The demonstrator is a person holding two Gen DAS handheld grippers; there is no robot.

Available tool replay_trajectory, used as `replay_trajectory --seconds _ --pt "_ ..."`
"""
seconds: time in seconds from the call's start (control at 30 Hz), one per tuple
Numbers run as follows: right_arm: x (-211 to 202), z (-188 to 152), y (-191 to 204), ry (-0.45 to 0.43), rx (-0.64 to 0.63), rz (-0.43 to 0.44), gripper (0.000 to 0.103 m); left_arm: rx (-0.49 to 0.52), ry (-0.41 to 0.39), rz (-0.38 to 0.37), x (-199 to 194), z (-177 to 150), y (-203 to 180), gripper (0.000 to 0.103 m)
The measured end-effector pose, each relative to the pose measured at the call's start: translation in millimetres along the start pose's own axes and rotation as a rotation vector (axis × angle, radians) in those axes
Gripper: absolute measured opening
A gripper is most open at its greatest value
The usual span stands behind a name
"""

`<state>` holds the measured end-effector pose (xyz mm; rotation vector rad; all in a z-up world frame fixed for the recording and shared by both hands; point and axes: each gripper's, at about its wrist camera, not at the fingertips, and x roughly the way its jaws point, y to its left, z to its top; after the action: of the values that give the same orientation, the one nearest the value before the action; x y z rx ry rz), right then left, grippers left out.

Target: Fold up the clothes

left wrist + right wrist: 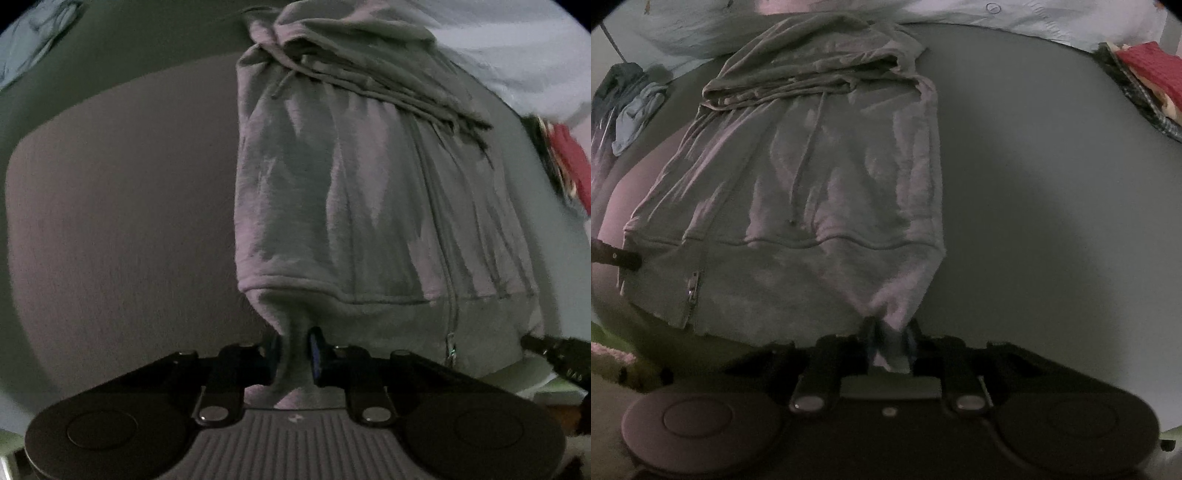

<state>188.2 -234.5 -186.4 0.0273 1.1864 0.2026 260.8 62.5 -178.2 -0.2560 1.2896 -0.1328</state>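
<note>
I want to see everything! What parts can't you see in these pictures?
- Hoodie sleeves: both views, folded out of sight.
- Hem corners: fabric bunched inside the left tongs and right tongs hides them.
- Red cloth: both views, cut off by the picture's edge.
- Small clothes pile: right view, too dark and blurred.

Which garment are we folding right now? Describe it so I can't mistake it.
On the grey table, the grey zip hoodie lies flat in the middle, hood at the far end. Unlike the red cloth and blue clothes at the edges, both grippers pinch its near hem.
</note>
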Motion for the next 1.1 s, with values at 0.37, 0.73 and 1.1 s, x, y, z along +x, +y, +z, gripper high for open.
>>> replay_trajectory --seconds 0.37,0.73,1.1 --pt "-26 26 -40 -0.064 0.304 0.272 0.006 -0.329 0.024 -0.215 -12 28 37 0.010" --pt "-62 98 -55 -0.320 0.484 0.491 0.006 -0.532 -0.146 -0.501 -56 90 43 0.010" --pt "-44 257 -69 -0.568 0.385 0.437 0.006 -0.580 -0.371 -0.622 -54 232 55 0.010"
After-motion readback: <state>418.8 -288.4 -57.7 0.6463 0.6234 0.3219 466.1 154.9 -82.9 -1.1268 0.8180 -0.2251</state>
